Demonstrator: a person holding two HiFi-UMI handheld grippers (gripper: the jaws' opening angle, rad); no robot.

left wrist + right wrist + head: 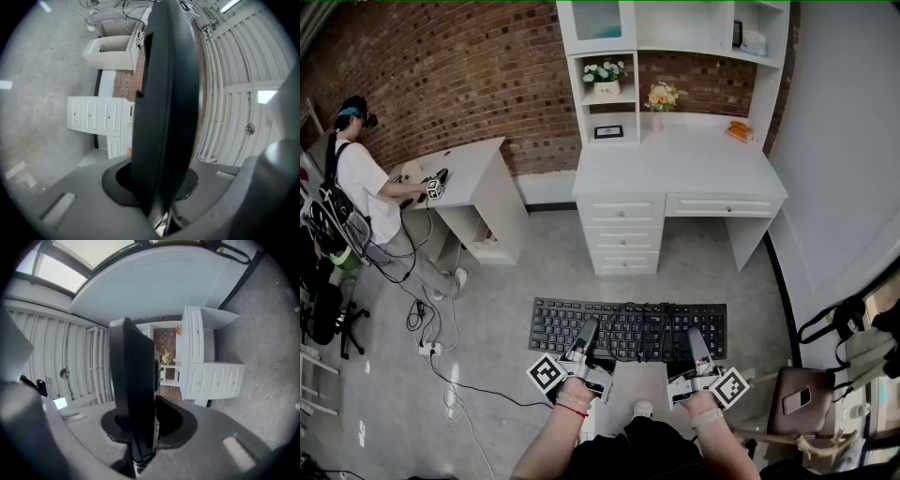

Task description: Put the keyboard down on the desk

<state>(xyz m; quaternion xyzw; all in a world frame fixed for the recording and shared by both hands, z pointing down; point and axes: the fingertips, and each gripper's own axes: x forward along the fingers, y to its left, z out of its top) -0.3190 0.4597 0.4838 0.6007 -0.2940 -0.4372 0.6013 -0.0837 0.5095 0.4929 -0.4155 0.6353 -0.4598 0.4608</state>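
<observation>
Nearest the person, above the floor, the black keyboard [623,328] was held level by its near edge. The left gripper [585,339] and the right gripper [697,345] were each closed narrowly on that edge. The carrying step was judged to be in hand. Farther off stood the white desk [675,169], well apart; the keyboard would need to be brought forward and lowered flat onto its top.

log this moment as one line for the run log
phase: carrying | keyboard: held in the air, not yet on desk | left gripper: jaws shut on keyboard | right gripper: jaws shut on keyboard
</observation>
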